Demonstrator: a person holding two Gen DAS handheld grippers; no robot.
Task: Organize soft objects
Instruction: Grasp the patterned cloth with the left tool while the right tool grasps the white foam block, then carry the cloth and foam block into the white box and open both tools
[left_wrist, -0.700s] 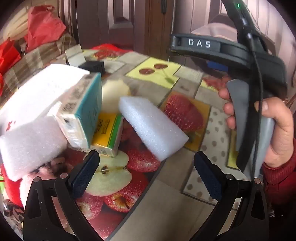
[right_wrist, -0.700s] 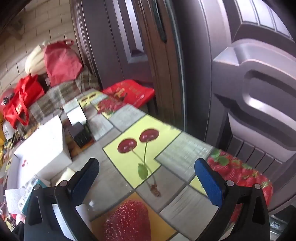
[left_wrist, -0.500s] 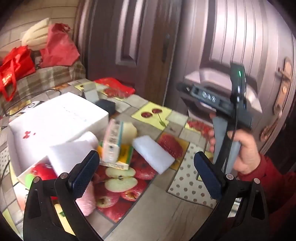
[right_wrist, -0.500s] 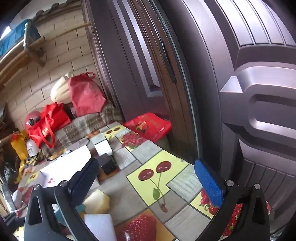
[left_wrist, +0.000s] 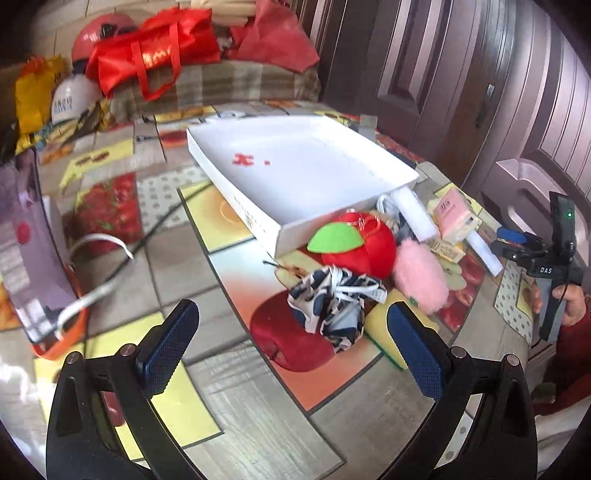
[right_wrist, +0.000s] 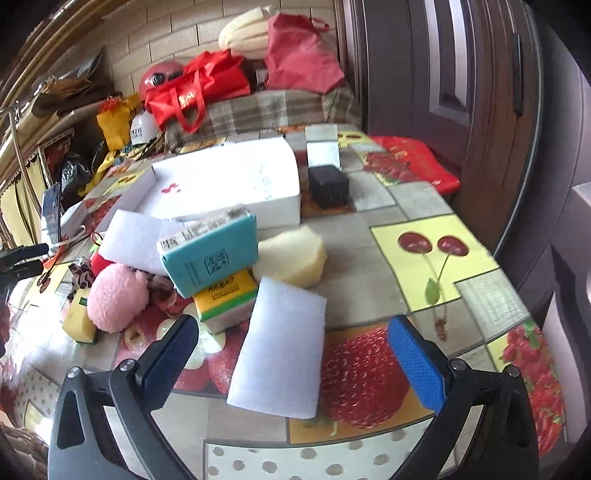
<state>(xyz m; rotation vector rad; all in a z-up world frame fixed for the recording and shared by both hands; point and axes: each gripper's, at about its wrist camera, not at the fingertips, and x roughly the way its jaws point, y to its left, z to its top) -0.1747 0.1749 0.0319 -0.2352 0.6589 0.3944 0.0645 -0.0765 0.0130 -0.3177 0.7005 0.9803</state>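
**Hovering over the soft things, both jaws wide**

Reading "DAS" in white on the right gripper (left_wrist: 517, 240), at the left view's right edge. Left gripper (left_wrist: 291, 336) gapes empty before the patterned cloth bundle (left_wrist: 334, 301). White foam pad (right_wrist: 280, 350) lies lower centre between the right jaws, untouched. Teal box (right_wrist: 210, 256) print is unreadable.

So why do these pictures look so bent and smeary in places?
Left wrist view: fisheye lens bows the white box, corners go black, glare whitens the lower left edge. Right wrist view: same bulge, door curved, tablecloth cherries slightly blurred.
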